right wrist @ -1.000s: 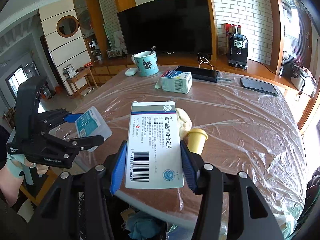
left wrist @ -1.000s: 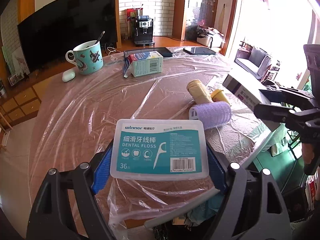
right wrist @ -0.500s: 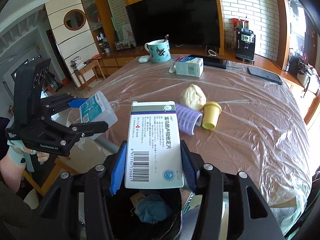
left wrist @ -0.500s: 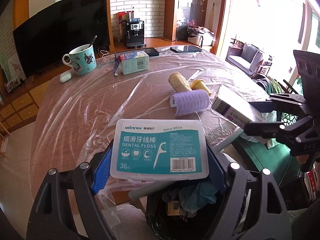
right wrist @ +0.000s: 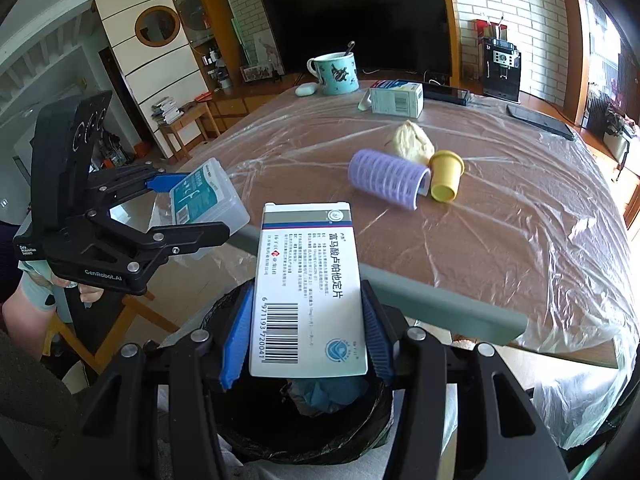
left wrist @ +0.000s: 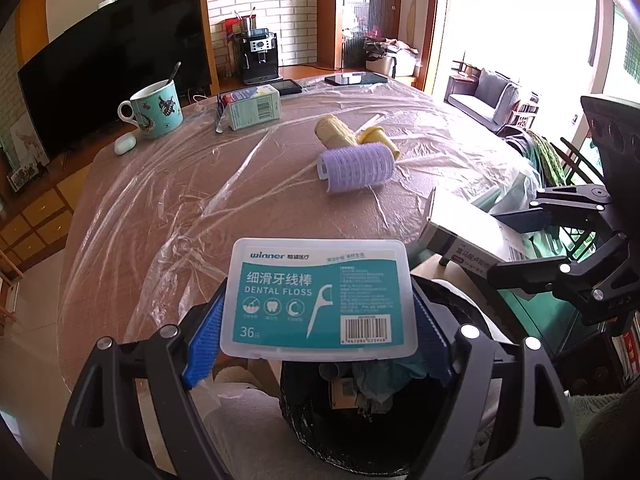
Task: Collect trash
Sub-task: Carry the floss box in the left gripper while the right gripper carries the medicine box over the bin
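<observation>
My left gripper [left wrist: 318,338] is shut on a clear dental floss box [left wrist: 320,300] with a teal label, held over a black-lined trash bin [left wrist: 316,432] below the table's near edge. My right gripper [right wrist: 304,344] is shut on a white medicine box [right wrist: 308,292] with a barcode, above the same bin [right wrist: 280,432]. Each gripper shows in the other's view: the left gripper [right wrist: 192,208] with the floss box [right wrist: 204,196], the right gripper [left wrist: 520,240] with the medicine box [left wrist: 464,236]. On the table lie a purple hair roller [left wrist: 358,166], a yellow cup [right wrist: 444,176] and a pale crumpled wad [right wrist: 412,142].
The round table [left wrist: 200,184] is covered in clear plastic film. At its far side stand a teal mug [left wrist: 154,108] with a spoon, a white earbud case [left wrist: 125,145], a small carton [left wrist: 252,110], a tablet [left wrist: 354,78] and a phone. The bin holds crumpled blue trash.
Both grippers have drawn back from over the table to above the bin, still holding their boxes. The bin's mouth has come into full view beneath them.
</observation>
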### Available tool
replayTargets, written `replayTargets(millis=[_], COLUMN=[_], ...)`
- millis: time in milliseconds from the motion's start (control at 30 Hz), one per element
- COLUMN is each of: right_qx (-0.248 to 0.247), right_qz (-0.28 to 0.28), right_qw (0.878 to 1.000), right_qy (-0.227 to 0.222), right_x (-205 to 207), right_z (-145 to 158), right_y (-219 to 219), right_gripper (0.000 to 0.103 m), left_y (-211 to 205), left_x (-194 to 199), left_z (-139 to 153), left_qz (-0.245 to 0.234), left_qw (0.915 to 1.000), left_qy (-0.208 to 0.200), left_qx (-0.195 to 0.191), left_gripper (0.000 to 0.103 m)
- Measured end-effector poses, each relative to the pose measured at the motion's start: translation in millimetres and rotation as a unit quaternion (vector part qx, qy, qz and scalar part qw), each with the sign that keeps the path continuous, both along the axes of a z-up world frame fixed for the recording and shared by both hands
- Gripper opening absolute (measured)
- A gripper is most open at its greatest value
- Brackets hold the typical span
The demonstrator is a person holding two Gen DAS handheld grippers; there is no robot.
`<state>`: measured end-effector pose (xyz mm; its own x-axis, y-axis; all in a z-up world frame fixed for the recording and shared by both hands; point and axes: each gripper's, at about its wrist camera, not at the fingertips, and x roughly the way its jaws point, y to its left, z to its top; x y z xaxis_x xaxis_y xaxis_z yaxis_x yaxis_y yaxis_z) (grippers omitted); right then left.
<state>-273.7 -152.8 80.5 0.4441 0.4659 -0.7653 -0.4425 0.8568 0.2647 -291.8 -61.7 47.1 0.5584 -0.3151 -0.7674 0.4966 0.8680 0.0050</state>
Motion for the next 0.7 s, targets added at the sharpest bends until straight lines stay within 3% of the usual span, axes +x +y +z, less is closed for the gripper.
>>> replayTargets(millis=[700], right_qx=[-0.026], right_qz=[0.014], right_qw=[0.998], right_qy=[0.046], right_x=[-28.8], right_z=[-34.2], right_y=[1.6], right_gripper=[0.05], left_y=[-10.9], left_x=[-28.7], left_z=[-33.9], left_qz=[-0.021], left_qw=[0.9983], left_qy=[0.035], left_qx=[0.041], left_gripper=[0.082])
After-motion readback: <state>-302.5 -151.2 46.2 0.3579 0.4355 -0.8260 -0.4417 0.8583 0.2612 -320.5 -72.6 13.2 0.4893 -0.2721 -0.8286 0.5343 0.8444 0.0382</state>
